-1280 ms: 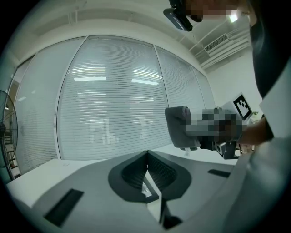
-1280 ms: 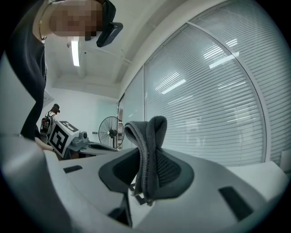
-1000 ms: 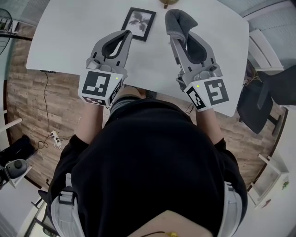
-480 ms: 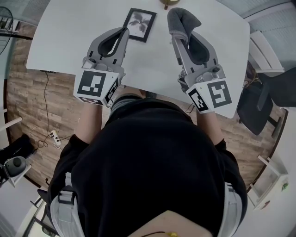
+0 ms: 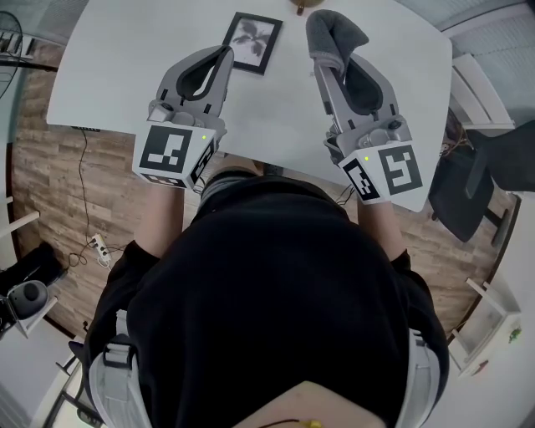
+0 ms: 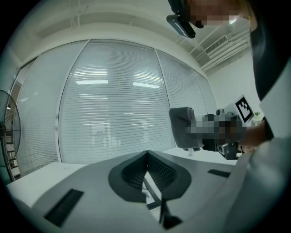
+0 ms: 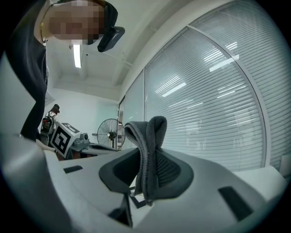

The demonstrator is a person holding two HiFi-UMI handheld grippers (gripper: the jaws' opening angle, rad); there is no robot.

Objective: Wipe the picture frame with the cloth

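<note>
A small black picture frame [image 5: 251, 43] with a grey leaf print lies flat on the white table [image 5: 125, 75], near its far edge. My left gripper [image 5: 226, 53] is shut and holds nothing; its tips hover just left of the frame's near corner. My right gripper [image 5: 322, 52] is shut on a folded grey cloth [image 5: 333, 35], which sticks out past the jaw tips to the right of the frame. In the right gripper view the cloth [image 7: 148, 152] stands up between the jaws. The left gripper view shows the shut, bare jaws [image 6: 148, 154] and the cloth [image 6: 183, 127] beyond.
A round brass-coloured object [image 5: 299, 5] sits at the table's far edge beyond the frame. A dark chair [image 5: 481, 180] stands right of the table. A standing fan [image 7: 108, 133] is off to the left, and window blinds [image 6: 113, 113] close the far side.
Both grippers have shifted slightly away from me along the table, the right one with the cloth. The frame has not moved.
</note>
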